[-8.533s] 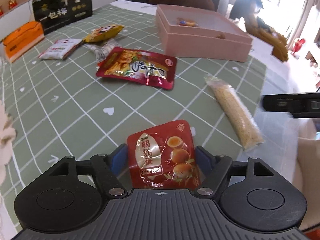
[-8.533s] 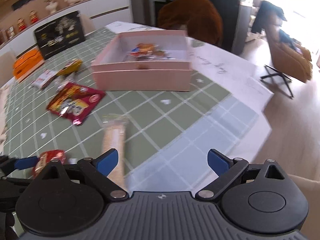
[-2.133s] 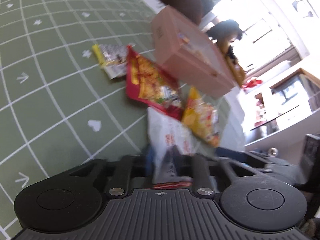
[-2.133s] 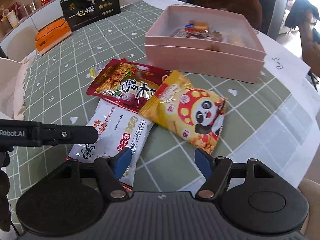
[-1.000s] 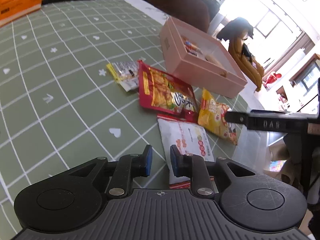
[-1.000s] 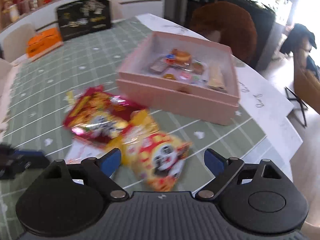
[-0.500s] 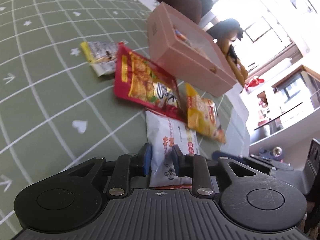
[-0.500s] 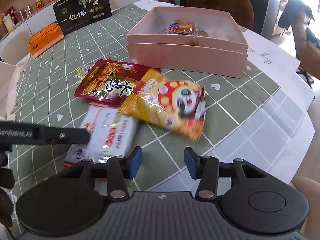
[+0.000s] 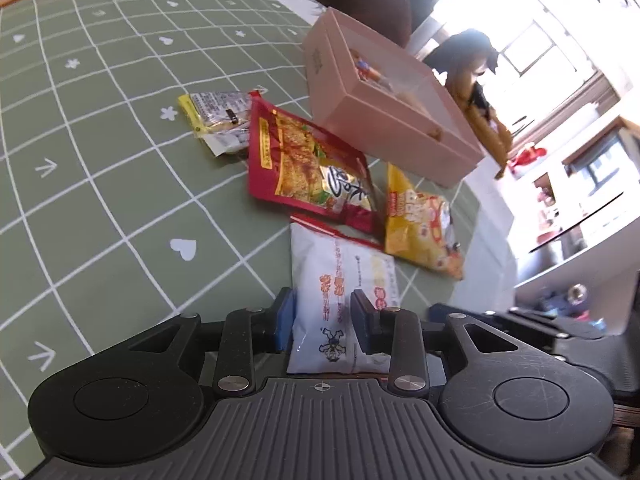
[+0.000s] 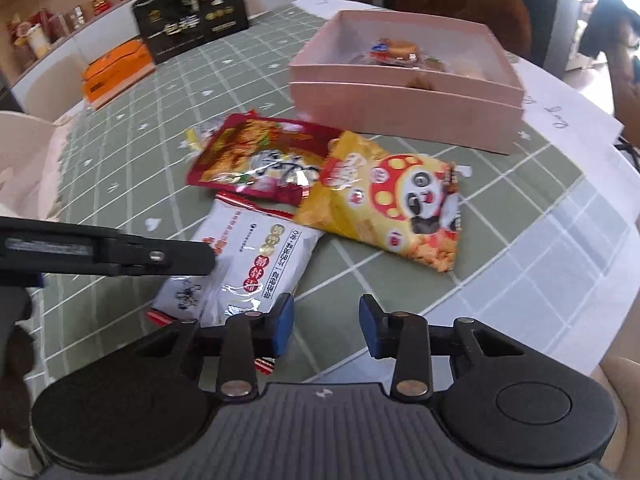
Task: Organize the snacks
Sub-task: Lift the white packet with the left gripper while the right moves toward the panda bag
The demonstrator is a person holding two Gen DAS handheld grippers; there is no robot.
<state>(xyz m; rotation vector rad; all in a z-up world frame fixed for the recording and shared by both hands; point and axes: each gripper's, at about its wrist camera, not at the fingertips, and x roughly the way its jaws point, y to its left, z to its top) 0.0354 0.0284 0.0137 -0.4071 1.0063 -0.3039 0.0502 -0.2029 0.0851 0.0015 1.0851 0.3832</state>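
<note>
Left wrist view: my left gripper (image 9: 323, 318), jaws just opening, straddles the white packet (image 9: 340, 296) low in the frame without pinching it. It looks light, crinkly, slippery; I'd grip its sealed edge. My right gripper (image 10: 326, 326) has been closing on nothing.

Black tongs (image 9: 323, 322), blue pads (image 10: 285, 322), silver screws

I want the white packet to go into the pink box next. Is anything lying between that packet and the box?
Yes. The red pouch and the yellow panda bag lie on the cloth between the white packet and the pink box, both overlapping the packet's far edge. Lifted over them, nothing else visible blocks it.
</note>
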